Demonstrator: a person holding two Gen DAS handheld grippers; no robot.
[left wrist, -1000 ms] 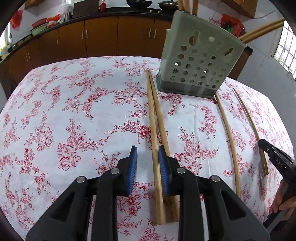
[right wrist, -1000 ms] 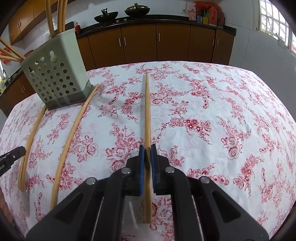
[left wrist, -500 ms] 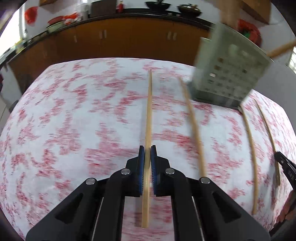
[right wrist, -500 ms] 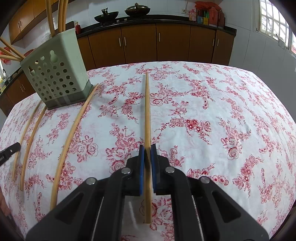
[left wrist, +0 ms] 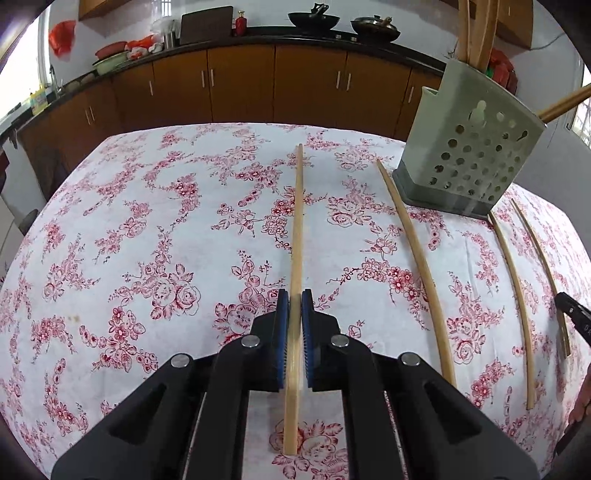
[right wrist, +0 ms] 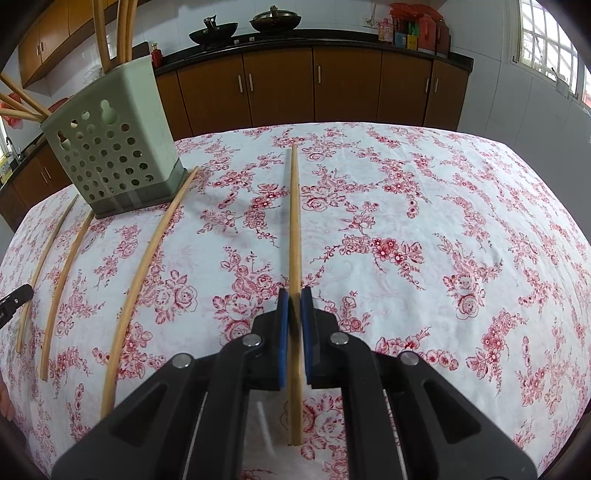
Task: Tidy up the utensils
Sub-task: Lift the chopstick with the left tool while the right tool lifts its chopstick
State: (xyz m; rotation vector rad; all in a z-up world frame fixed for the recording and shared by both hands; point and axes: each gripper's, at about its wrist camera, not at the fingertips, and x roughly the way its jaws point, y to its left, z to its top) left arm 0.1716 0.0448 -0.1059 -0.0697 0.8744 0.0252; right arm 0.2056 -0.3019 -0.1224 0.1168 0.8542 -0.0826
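White tablecloth (left wrist: 147,229) (red roses), grey-green holder (left wrist: 476,147), tan chopsticks (left wrist: 297,236).

Two grippers each clamp one chopstick; three more chopsticks lie between them, beside one holder (left wrist: 476,155) with several

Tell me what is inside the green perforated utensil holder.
Wooden chopsticks rise from the utensil holder, with more leaning out at its side. Their lower ends are hidden by the walls; the holes show too little to tell what else is inside.
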